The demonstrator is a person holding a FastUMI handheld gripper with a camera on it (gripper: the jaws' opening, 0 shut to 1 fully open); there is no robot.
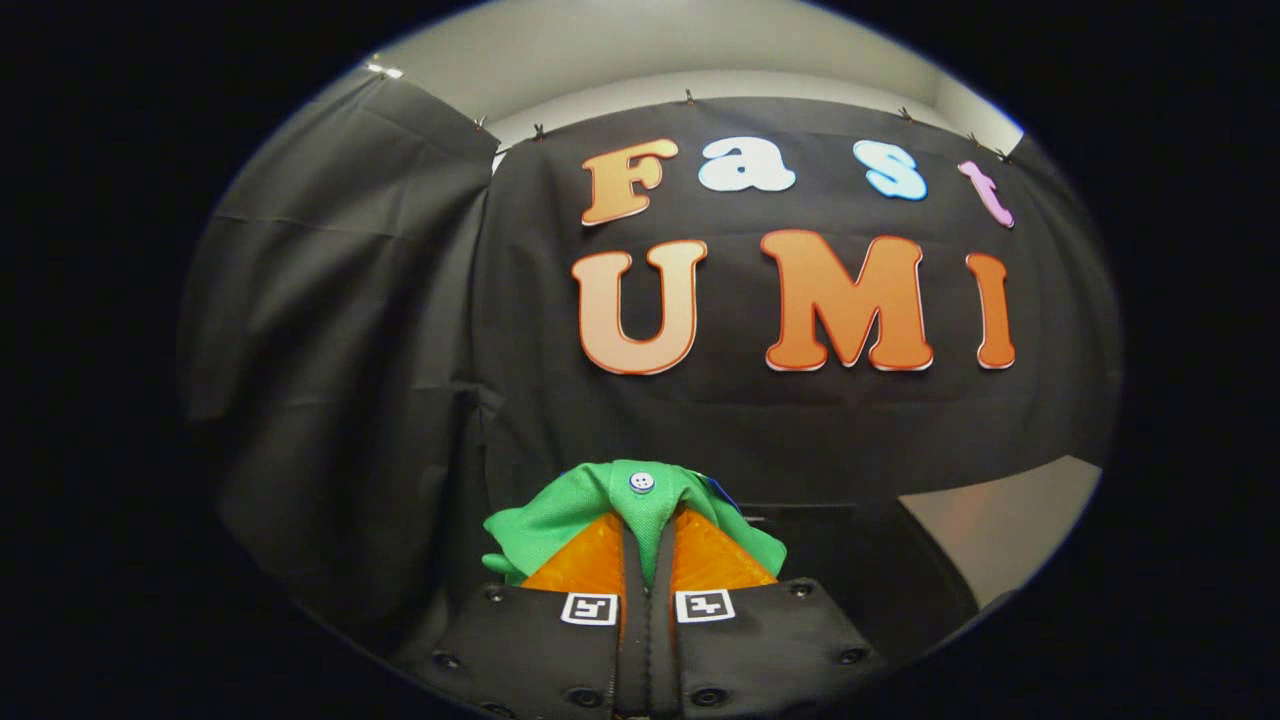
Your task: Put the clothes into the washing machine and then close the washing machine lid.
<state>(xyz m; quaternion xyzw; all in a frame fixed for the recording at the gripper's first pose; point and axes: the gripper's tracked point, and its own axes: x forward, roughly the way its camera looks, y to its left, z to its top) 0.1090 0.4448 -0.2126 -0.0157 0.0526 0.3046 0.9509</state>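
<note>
The gripper point(645, 540) holds the cloth point(600, 505), a green garment, lifted in front of the booth wall point(800, 430). Its 2 orange fingers point(585, 565) stand close together with only a thin dark slit between them, so the jaws are narrow and clamped on a fold of the fabric. The cloth drapes over the fingertips and spreads to both sides, more of it bunched toward the left, where a rolled edge sticks out beside the left finger. A small white button point(641, 482) with 4 holes sits on top of the fold, right above the slit between the fingers. A sliver of blue point(722, 492) shows at the cloth's right shoulder; I cannot tell what it is.

On the black gripper body below the fingers sit 2 square black-and-white markers point(589, 608), 1 on each side of the slit, with dark screws around them.

Beyond the cloth hangs the black wall, pinned up with small clips point(688, 97) along its top edge, and a second black curtain point(340, 330) falls in folds to the left. A pale surface point(1000, 530) shows low on the right beyond the fingers.
</note>
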